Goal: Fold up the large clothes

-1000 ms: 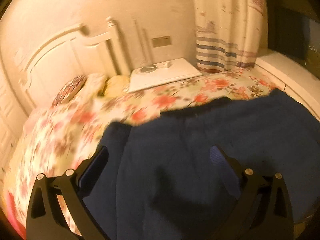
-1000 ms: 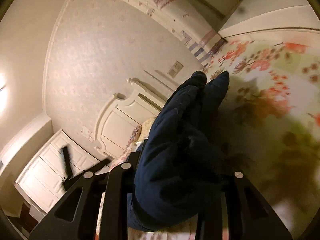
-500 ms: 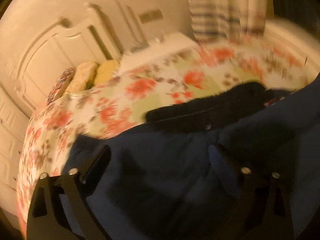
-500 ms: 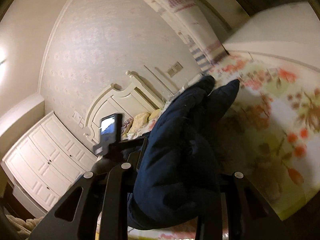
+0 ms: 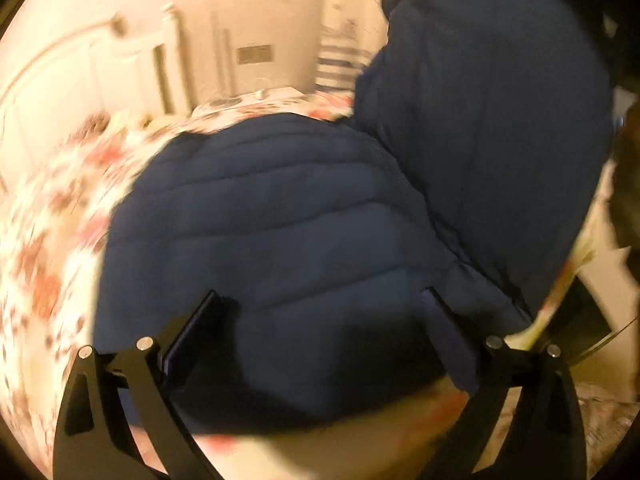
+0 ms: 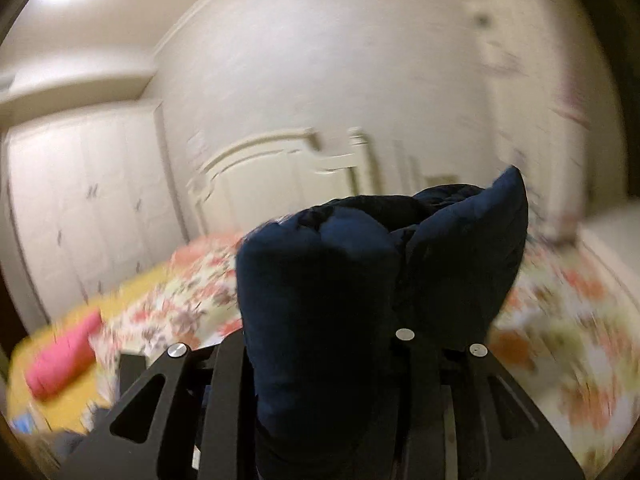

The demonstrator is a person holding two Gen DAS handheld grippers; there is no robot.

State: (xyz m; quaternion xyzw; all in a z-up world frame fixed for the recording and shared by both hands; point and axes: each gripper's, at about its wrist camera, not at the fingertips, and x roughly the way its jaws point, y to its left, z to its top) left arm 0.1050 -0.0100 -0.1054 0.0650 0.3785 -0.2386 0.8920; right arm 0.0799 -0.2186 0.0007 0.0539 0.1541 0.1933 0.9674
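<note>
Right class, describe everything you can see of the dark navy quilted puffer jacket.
The dark navy quilted puffer jacket is padded, with stitched horizontal channels and smooth-looking fabric. Most of it lies on the floral bedspread; one part is raised at the right. The right gripper is shut on a bunched fold. The left gripper stands open over it.

Count: 1 navy quilted jacket, 1 floral bedspread, 1 white headboard, 1 pink roll near left, 1 wall plate, 2 grippers: left, right.
</note>
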